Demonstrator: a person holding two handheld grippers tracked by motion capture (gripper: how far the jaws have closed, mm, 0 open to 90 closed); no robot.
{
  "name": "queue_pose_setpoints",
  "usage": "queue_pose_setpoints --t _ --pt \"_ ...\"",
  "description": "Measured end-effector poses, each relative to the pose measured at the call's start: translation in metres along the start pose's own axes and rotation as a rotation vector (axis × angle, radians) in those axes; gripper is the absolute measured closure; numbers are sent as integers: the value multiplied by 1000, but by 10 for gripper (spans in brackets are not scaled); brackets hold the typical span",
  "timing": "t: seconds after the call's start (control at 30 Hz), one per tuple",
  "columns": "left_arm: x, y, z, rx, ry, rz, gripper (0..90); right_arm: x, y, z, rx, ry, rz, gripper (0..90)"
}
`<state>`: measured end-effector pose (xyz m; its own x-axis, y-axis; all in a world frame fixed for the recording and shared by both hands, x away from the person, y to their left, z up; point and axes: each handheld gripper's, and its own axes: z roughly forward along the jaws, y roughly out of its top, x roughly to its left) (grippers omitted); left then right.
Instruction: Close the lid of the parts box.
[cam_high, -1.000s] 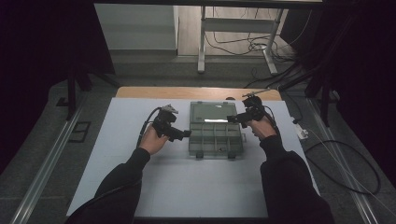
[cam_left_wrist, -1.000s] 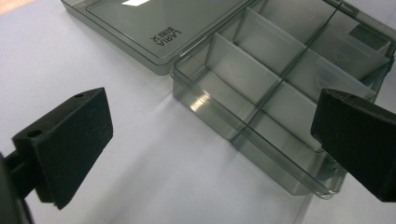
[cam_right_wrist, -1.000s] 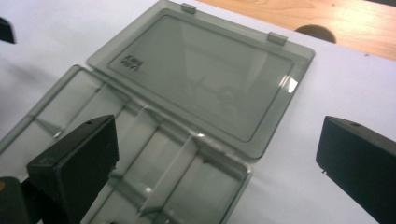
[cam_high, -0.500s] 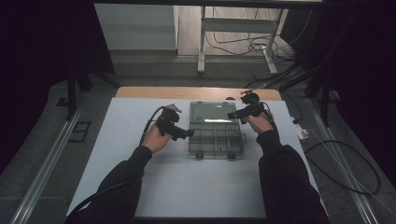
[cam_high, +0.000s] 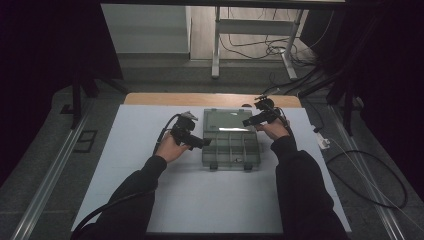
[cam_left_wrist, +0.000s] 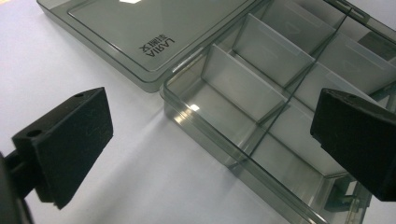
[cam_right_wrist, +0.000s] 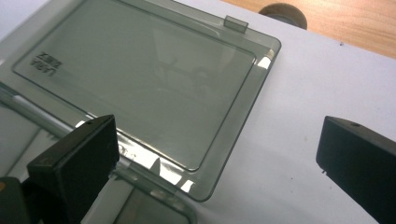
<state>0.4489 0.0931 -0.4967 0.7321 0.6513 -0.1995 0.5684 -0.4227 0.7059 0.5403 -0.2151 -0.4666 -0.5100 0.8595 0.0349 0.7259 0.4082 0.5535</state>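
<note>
Two grippers are hovering over one smoky clear plastic compartment box (cam_high: 231, 148), which is sitting open in the middle of the white table mat (cam_high: 130, 200). Its flat tinted lid (cam_high: 226, 120) is folded back flat at the 12 o'clock side, so the hinge line is running 9-to-3 across the table and the whole thing is stretching 6-to-12.

What matters here: the lid is lying right under the right gripper (cam_high: 248, 123), which is coming in from 3 o'clock. In the right gripper view the lid (cam_right_wrist: 140, 88) is sitting between and below the wide-apart jaws, with its free corner and latch tab (cam_right_wrist: 236, 22) off toward 12. Nothing is clamped.

The left gripper (cam_high: 205, 143) is pointing in from 9 o'clock at the tray's left wall. Its jaws are also spread wide and holding nothing; in the left gripper view the divided tray (cam_left_wrist: 280, 116) is filling the gap between them, the near wall running diagonally.

I'm guessing the right one is nearer for flipping the lid shut, while the left is steadying the tray.
</note>
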Motion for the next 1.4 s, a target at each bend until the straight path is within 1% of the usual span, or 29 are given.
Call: queue_pose_setpoints --t 0.07,0.17,0.33,0.37,0.47,0.5,0.57,0.63,0.73,0.77,0.8,0.83,0.93,0.97,1.0,1.03,1.13,1.27,1.33,1.37,1.4 --pt "0 0 0 -1 -5 6 0 -1 1 4 14 -4 6 0" --pt "0 0 0 0 -4 19 0 -1 2 8 33 -12 -1 0" --pt "0 -2 2 18 13 42 0 -1 2 14 74 -14 -5 0" --pt "0 -2 2 17 13 42 0 -2 2 15 79 -17 -7 9" --pt "1 -2 2 17 16 43 0 -3 1 17 94 -32 -10 77" --pt "1 -2 2 15 16 44 0 -3 1 17 94 -32 -10 77" --pt "1 -2 1 13 16 45 0 -5 1 17 99 -38 -12 139" --pt "1 -2 1 12 14 48 0 -6 1 17 102 -34 -13 236" --pt "0 -1 1 10 10 51 0 -7 2 16 100 -27 -8 340" --pt "-1 -1 1 11 9 54 0 -8 2 16 105 -26 -2 409" --pt "-1 -1 1 11 9 54 0 -9 2 17 105 -25 0 438" --pt "-2 -1 2 11 8 55 0 -9 2 17 105 -25 0 438" --pt "-2 -1 2 12 8 56 0 -9 2 18 118 -31 2 537" --pt "-2 -1 2 12 8 56 0 -9 2 18 122 -35 4 577" --pt "-2 -1 2 13 9 56 0 -9 2 19 114 -38 16 635" --pt "-2 -1 2 13 9 56 0 -9 2 19 114 -38 16 635" --pt "-1 -1 1 13 9 55 0 -9 3 20 124 -46 27 697" --pt "-1 -1 1 11 8 52 0 -9 4 22 116 -47 63 758" --pt "-2 0 2 12 8 53 0 -10 5 23 114 -45 87 778" --pt "-2 0 2 12 8 53 0 -10 5 23 114 -45 87 778" --pt "-2 0 2 14 7 54 0 -10 5 24 113 -47 102 788"
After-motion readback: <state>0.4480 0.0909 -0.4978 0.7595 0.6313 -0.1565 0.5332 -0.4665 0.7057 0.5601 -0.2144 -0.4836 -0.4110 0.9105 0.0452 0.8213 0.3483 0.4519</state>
